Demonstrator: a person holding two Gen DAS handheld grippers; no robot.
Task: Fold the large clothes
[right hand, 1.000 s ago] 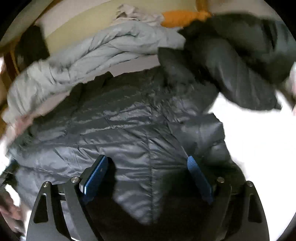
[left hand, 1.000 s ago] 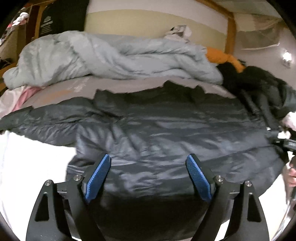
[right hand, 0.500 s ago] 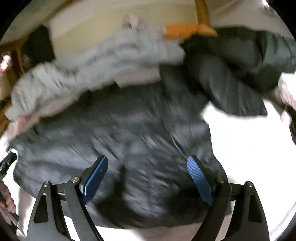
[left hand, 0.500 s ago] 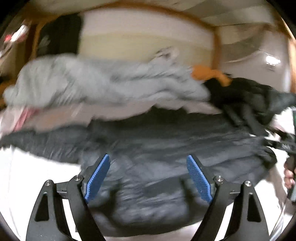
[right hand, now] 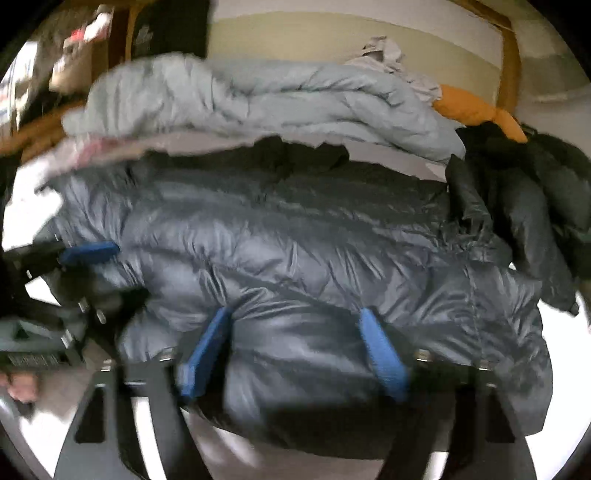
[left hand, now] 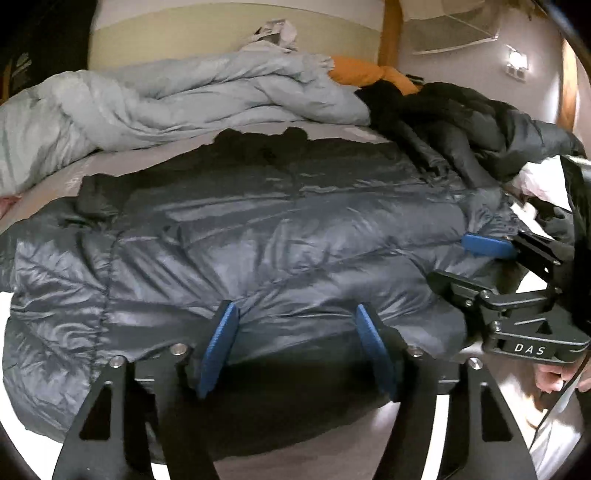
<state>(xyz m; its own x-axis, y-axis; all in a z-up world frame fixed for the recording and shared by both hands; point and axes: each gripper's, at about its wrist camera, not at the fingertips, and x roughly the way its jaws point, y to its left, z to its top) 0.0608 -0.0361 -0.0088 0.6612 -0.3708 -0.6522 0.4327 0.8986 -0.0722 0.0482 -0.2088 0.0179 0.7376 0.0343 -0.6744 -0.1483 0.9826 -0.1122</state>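
A large dark grey-blue puffer jacket (left hand: 280,236) lies spread flat across the bed, its collar at the far side. My left gripper (left hand: 297,332) is at the jacket's near hem. Its jaws are closing, and puffy fabric bulges between the blue pads without being clamped. My right gripper (right hand: 295,336) sits on the same hem (right hand: 306,369) further right, also closing with fabric between its pads. Each gripper shows in the other's view: the right gripper (left hand: 469,266) at the jacket's right edge, the left gripper (right hand: 103,277) at its left edge.
A crumpled light blue duvet (left hand: 177,99) fills the back of the bed, with an orange garment (left hand: 369,74) beside it. A heap of black jackets (left hand: 480,122) lies at the right. A wooden bedpost (left hand: 389,33) stands behind. A person's hand (left hand: 554,380) holds the right gripper.
Both grippers slid sideways along the jacket and drew back to its near hem. Their jaws narrowed around the fabric. Each gripper now shows clearly in the other's view.
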